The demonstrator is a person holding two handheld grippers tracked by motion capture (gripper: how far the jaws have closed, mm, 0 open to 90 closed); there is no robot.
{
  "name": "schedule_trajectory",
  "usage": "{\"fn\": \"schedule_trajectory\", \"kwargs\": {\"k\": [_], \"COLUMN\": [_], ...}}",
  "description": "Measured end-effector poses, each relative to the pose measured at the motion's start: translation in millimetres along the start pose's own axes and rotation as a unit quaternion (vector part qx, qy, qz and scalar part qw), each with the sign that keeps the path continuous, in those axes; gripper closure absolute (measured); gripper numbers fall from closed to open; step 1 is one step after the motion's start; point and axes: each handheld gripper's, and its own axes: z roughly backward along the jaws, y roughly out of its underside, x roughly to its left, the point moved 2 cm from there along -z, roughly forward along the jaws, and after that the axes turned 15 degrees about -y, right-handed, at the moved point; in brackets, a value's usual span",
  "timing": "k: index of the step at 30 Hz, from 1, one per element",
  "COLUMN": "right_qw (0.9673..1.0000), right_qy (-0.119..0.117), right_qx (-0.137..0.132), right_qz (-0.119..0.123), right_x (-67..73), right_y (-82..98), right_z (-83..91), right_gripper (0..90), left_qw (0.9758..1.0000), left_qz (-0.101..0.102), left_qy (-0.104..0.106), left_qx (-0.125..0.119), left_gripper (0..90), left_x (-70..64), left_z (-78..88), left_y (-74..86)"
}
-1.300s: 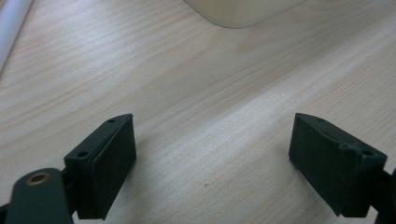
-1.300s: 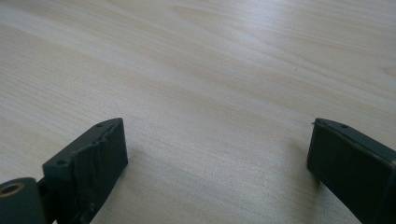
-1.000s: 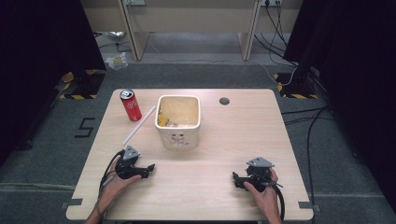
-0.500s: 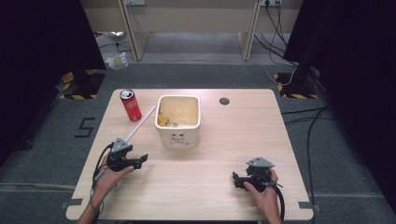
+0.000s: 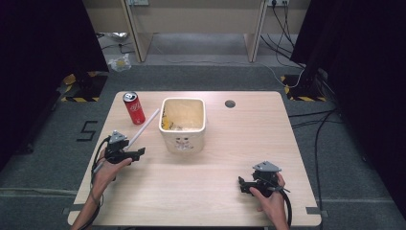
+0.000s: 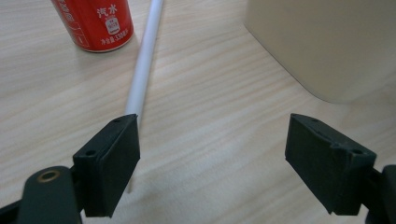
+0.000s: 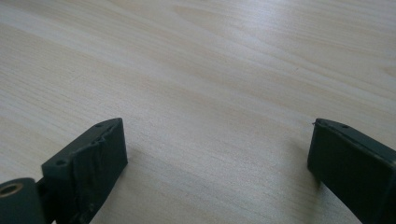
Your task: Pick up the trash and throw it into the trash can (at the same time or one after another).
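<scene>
The straw (image 5: 143, 127) is a long, thin white tube lying flat on the table, slanted from about 7 o'clock at its near end to 1 o'clock at its far end. Its far end lies between the can (image 5: 134, 107), at its 10 o'clock, and the tub (image 5: 184, 143), at its 3 o'clock, apart from both. In the left gripper view the straw (image 6: 144, 56) runs up from behind one jaw.

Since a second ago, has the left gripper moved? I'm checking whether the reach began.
Yes. The left gripper moved up the table toward the red can and now sits by the white straw.
</scene>
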Motion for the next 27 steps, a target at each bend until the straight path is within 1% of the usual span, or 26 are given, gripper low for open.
{"fn": "schedule_trajectory", "kwargs": {"k": [2,5,7,8,9,10,11,15,20,21,25,27], "right_qw": [1.0000,1.0000,1.0000,1.0000,1.0000,1.0000,1.0000,1.0000,1.0000,1.0000,1.0000,1.0000], "right_qy": [0.000,0.001,0.000,0.000,0.000,0.000,0.000,0.000,0.000,0.000,0.000,0.000], "right_qx": [0.000,0.000,-0.001,0.000,0.000,0.000,0.000,-0.001,0.000,-0.001,-0.001,0.000], "right_qz": [0.000,0.000,0.000,0.002,0.002,0.001,0.000,0.000,0.001,0.000,0.000,0.000], "right_x": [0.0,0.0,0.0,-0.2,-0.2,-0.1,0.0,0.0,-0.1,0.0,0.0,0.0], "right_y": [0.0,0.0,0.0,0.0,0.0,0.0,0.0,0.0,0.0,0.0,0.0,0.0], "right_z": [-0.1,-0.1,-0.1,-0.1,-0.1,0.0,0.0,-0.1,-0.1,-0.1,-0.1,0.0], "right_gripper": [5.0,5.0,5.0,5.0,5.0,5.0,5.0,5.0,5.0,5.0,5.0,5.0], "left_qw": [1.0000,1.0000,1.0000,0.9999,0.9999,0.9999,0.9998,0.9995,0.9993,0.9991,0.9990,0.9989], "left_qz": [0.005,0.009,0.000,-0.001,-0.001,0.001,-0.001,0.002,0.005,0.002,0.001,-0.002], "left_qy": [-0.001,0.002,-0.005,-0.007,-0.007,-0.009,-0.011,-0.019,-0.022,-0.025,-0.026,-0.025], "left_qx": [0.004,0.003,0.006,0.011,0.011,0.013,0.016,0.025,0.030,0.033,0.036,0.040], "left_gripper": [16.9,17.8,21.3,21.3,21.4,21.4,21.5,26.9,30.8,32.7,35.6,39.3], "left_x": [4.7,7.1,8.8,10.8,10.8,12.1,13.9,22.7,28.0,30.0,32.2,33.5], "left_z": [-7.8,-11.1,-14.4,-18.7,-18.7,-21.6,-24.3,-37.6,-44.2,-46.9,-51.2,-54.1], "left_y": [-4.6,-7.8,-12.2,-15.6,-15.6,-16.8,-17.6,-17.7,-19.1,-20.3,-21.0,-20.9]}}
